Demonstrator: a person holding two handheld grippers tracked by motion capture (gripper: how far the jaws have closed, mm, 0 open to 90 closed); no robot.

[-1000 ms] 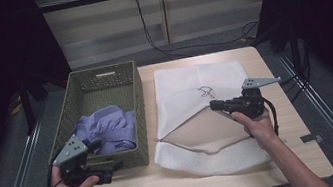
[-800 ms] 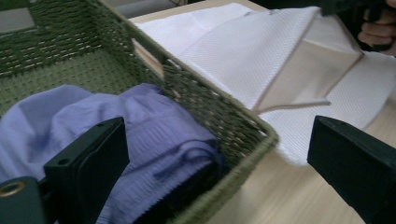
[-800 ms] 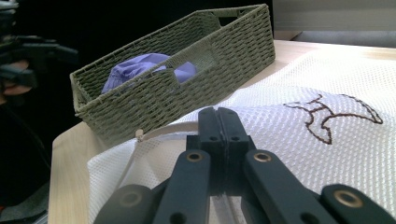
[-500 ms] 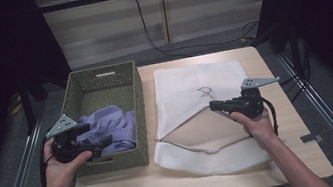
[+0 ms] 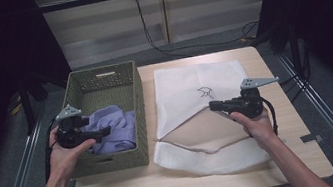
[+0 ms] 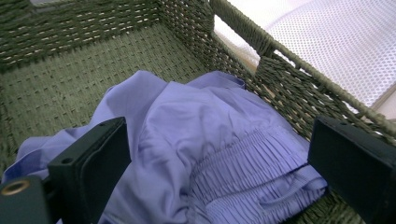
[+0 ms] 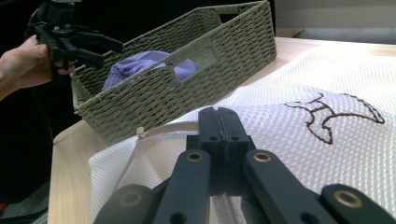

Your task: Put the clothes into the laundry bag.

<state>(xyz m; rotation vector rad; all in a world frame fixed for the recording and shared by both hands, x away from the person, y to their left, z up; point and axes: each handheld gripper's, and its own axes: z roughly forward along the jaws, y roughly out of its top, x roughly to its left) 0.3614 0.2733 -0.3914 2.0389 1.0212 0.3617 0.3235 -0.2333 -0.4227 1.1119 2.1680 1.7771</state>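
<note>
Your purple garment [image 6: 205, 154] lies bunched in the woven basket [image 5: 135, 103]; your left gripper [image 5: 102, 132] hovers over it, fingers spread wide to take it. Your right gripper [image 5: 216, 106], fingers pinched on the mesh bag [image 5: 188, 82], lifts its mouth open on the surface [image 5: 295, 154].

Left gripper [image 6: 215, 163] spread wide above purple garment [image 6: 210, 140] inside woven basket [image 6: 93, 70]

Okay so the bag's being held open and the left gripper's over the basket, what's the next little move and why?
Probably lower the left gripper and close on the purple garment. Its jaws stand wide open just above the cloth in the basket, while the right gripper is shut on the mesh bag edge, holding the mouth open.
</note>
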